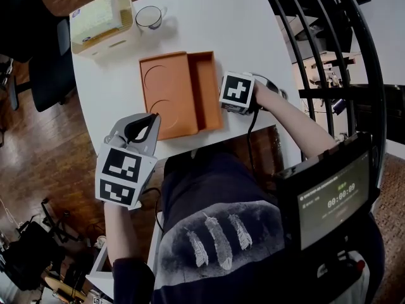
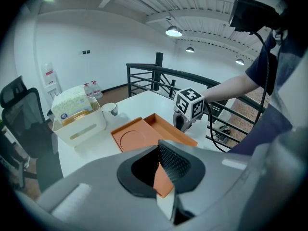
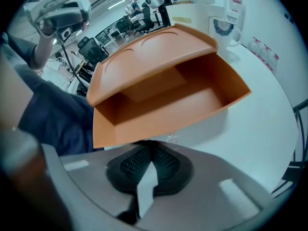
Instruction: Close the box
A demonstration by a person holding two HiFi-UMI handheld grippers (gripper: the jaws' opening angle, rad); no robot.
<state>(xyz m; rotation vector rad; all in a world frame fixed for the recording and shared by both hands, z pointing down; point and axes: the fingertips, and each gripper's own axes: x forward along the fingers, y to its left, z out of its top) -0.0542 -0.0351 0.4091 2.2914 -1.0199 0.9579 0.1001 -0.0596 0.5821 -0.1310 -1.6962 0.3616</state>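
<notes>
The orange box lies open in the middle of the white table. Its lid, stamped with two round hollows, is swung out to the tray's 9 o'clock side, and the tray is empty.

The right claw sits at the box's 3 o'clock, low on the table and aimed at the tray's near wall. Its meshed pads are pressed together with nothing between them. The tips are right at the foot of that wall, but whether they touch it cannot be told.

The left claw is at the box's 7 o'clock, above the table's near edge, and points toward the lid's near corner. Its pads are pressed together too and hold nothing; it is clear of the box.

At the box's 11 o'clock stands a white bin with a tissue pack in it. A white cup stands just beside the bin, at its 3 o'clock.
</notes>
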